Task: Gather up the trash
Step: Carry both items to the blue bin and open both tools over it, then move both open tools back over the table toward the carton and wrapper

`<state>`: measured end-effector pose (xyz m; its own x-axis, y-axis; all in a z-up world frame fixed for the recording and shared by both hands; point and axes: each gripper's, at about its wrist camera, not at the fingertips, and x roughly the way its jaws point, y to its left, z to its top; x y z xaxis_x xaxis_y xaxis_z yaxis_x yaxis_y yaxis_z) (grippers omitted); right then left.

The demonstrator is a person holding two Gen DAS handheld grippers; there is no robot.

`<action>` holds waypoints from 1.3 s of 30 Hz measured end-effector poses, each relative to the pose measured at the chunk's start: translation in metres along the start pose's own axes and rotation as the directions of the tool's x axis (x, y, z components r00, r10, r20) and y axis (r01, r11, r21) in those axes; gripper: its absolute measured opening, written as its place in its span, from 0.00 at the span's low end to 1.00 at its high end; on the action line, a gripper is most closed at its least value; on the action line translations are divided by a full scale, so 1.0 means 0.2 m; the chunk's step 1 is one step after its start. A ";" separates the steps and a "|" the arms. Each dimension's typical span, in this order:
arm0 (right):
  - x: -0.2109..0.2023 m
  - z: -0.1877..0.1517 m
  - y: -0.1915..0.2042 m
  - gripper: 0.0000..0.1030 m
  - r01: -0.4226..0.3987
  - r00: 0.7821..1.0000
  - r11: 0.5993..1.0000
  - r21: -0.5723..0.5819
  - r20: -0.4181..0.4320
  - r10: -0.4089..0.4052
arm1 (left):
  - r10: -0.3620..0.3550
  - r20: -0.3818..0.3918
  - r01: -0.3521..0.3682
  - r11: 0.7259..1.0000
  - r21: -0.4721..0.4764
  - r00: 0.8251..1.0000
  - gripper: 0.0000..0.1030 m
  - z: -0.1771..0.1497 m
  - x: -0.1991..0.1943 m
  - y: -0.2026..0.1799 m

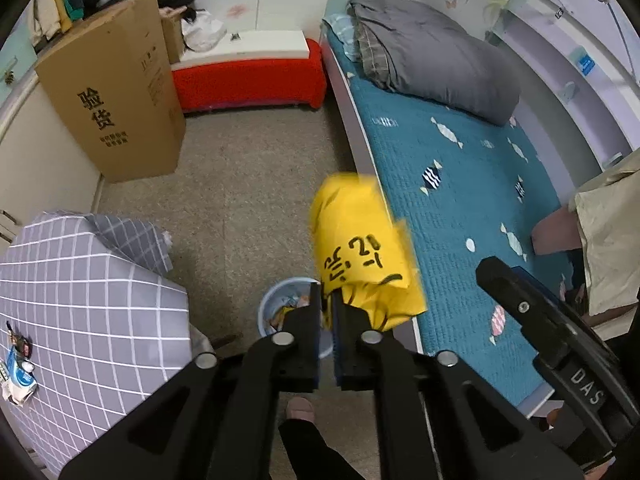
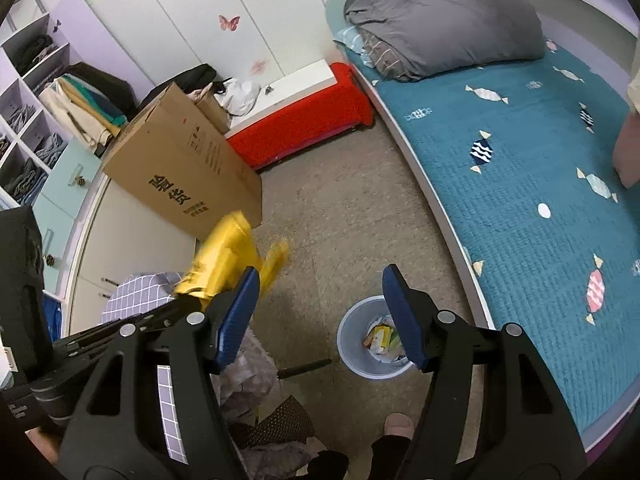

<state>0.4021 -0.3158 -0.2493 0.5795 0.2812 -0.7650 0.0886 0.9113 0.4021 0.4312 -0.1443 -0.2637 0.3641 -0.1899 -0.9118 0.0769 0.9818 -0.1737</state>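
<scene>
left gripper (image 1: 329,300) nearly closed, pointed steeply down; right gripper (image 2: 320,300) jaws wide

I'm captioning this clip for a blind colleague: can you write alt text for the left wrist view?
The left gripper pinches a crumpled yellow wrapper with black writing above a pale blue waste bin that already holds trash. A teal bedspread lies to the right, a cardboard box stands at left.

Bin (image 2: 374,344) on the floor (image 2: 340,216) left of the bed (image 2: 520,184); cardboard box (image 2: 180,168) behind, perhaps against cupboards.
</scene>
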 end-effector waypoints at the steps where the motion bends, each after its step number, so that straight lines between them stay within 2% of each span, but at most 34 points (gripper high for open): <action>1: 0.00 0.00 -0.02 0.62 0.003 1.000 1.000 0.006 0.000 -0.003 | 0.000 -0.007 0.000 1.000 0.004 1.000 0.27 0.00 0.01 -0.01; 2: -0.01 0.00 -0.03 0.62 0.003 1.000 1.000 0.011 0.000 -0.003 | 0.008 -0.002 -0.008 1.000 0.009 1.000 0.45 0.00 0.01 -0.02; 3: -0.01 0.00 -0.03 0.62 0.003 1.000 1.000 0.013 0.000 -0.003 | 0.011 0.004 -0.011 1.000 0.011 1.000 0.48 -0.01 0.01 -0.02; 12: -0.03 -0.03 0.00 0.62 -0.015 1.000 1.000 0.007 -0.005 0.015 | 0.019 0.014 -0.019 1.000 0.000 1.000 0.49 -0.05 -0.05 0.01; 21: -0.03 -0.10 0.17 0.62 -0.063 0.998 0.996 -0.063 -0.026 0.062 | 0.041 0.060 -0.037 0.997 -0.068 0.997 0.50 -0.16 -0.20 0.14; 26: -0.01 -0.16 0.37 0.62 -0.112 0.993 0.985 -0.131 -0.056 0.106 | 0.071 0.097 -0.057 0.988 -0.146 0.993 0.52 -0.26 -0.31 0.31; 33: 0.06 -0.32 0.75 0.63 -0.193 0.978 0.952 -0.236 -0.120 0.169 | 0.116 0.118 -0.077 0.954 -0.289 0.986 0.52 -0.43 -0.47 0.69; 39: 0.12 -0.49 1.04 0.63 -0.242 0.965 0.926 -0.291 -0.173 0.198 | 0.129 0.116 -0.077 0.926 -0.369 0.985 0.52 -0.57 -0.58 1.02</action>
<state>0.3559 -0.0891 -0.2333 0.4367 0.5040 -0.7452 -0.2940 0.8628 0.4113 0.2988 0.0791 -0.2368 0.4762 -0.0614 -0.8772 -0.2999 0.9264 -0.2277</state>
